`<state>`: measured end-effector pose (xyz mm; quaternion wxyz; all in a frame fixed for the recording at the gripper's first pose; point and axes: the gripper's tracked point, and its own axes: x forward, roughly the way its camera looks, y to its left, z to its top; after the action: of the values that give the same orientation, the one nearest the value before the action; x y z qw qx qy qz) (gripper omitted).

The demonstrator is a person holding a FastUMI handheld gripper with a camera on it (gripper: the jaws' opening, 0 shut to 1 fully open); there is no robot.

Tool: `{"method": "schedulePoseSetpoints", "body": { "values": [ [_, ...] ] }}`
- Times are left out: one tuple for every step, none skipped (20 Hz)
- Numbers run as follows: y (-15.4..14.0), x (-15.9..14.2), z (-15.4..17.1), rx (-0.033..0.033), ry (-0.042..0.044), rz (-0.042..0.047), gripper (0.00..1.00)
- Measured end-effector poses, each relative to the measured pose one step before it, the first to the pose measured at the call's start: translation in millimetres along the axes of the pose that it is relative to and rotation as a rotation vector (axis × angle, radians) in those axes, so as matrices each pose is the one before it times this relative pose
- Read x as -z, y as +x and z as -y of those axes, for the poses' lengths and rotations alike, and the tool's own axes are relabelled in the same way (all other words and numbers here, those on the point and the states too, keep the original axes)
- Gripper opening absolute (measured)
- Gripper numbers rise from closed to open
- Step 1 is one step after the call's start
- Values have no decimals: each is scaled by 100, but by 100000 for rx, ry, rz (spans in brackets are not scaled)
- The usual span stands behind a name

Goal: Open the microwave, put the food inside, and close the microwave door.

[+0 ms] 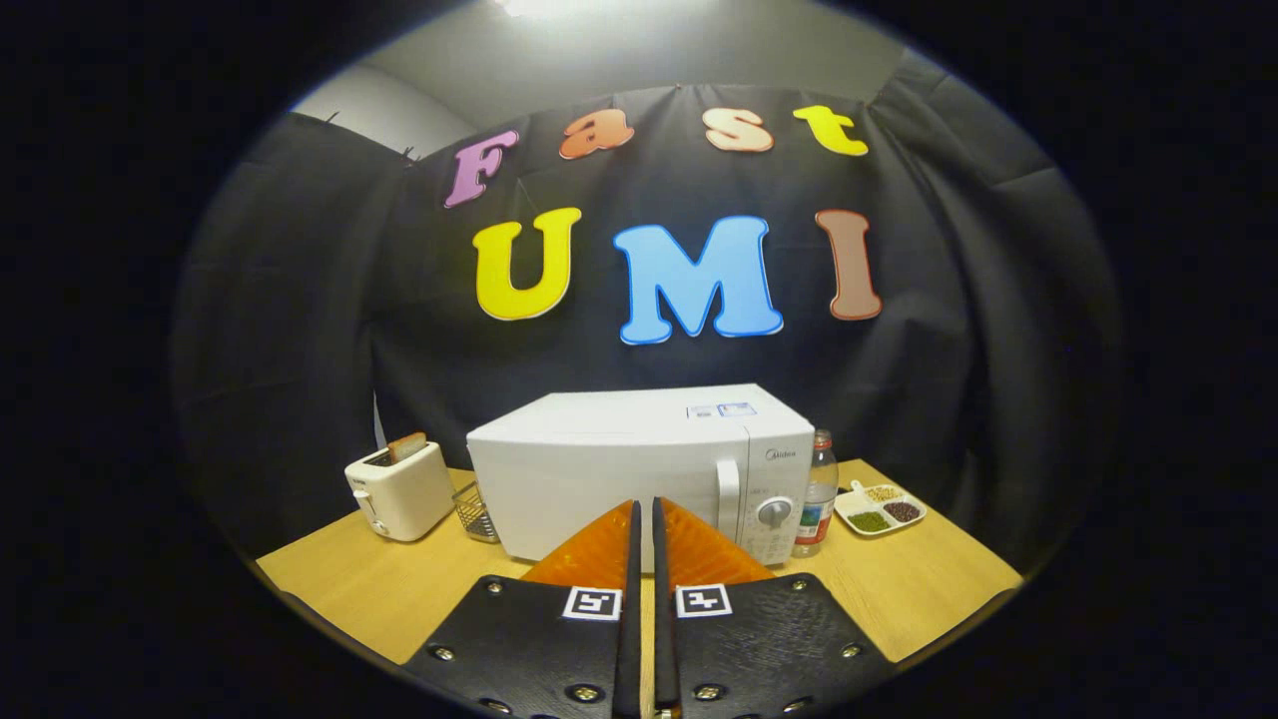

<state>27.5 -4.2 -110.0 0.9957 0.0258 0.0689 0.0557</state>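
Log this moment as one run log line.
gripper: shut, empty, short of microwave | door: closed | handle: untouched

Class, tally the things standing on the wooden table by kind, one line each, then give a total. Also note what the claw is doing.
Microwave: 1
Toaster: 1
Wire basket: 1
Bottle: 1
Sectioned dish: 1
Total: 5
The claw is shut, empty, short of the closed microwave.

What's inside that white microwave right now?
Its inside cannot be seen: the microwave has its door shut. On its top lie two small stickers. The gripper, fingers nearly together and holding nothing, points at the door from the table.
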Motion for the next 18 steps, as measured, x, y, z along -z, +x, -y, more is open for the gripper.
{"method": "schedulePoseSetpoints", "body": {
  "values": [
    [-922,-1351,-487,-1524,-224,1167,6],
    [-881,-1210,-398,-1230,866,1361,6],
    [-665,-1371,-296,-546,237,1909,6],
    [-633,-1482,-121,-78,-1013,2534,6],
    [-384,-1358,87,677,-1265,2484,6],
    [-355,-900,-69,-74,-506,1419,6],
    [-246,-828,-96,-299,838,344,6],
    [-154,-600,-186,-459,1452,117,6],
    [-247,-938,153,719,1008,550,6],
    [-74,-920,507,1674,634,1605,6],
    [-231,-791,67,802,1083,1607,11],
    [-152,-273,382,2535,294,1165,36],
    [-66,-689,472,2075,-81,2166,61],
    [114,-322,351,2833,-1161,1934,86],
    [171,-264,535,2796,-2230,1926,98],
    [112,-115,588,3386,-2681,1187,98],
    [120,72,231,2079,-2822,18,98],
    [-180,117,-411,-478,-1425,-267,98]
  ]
}}
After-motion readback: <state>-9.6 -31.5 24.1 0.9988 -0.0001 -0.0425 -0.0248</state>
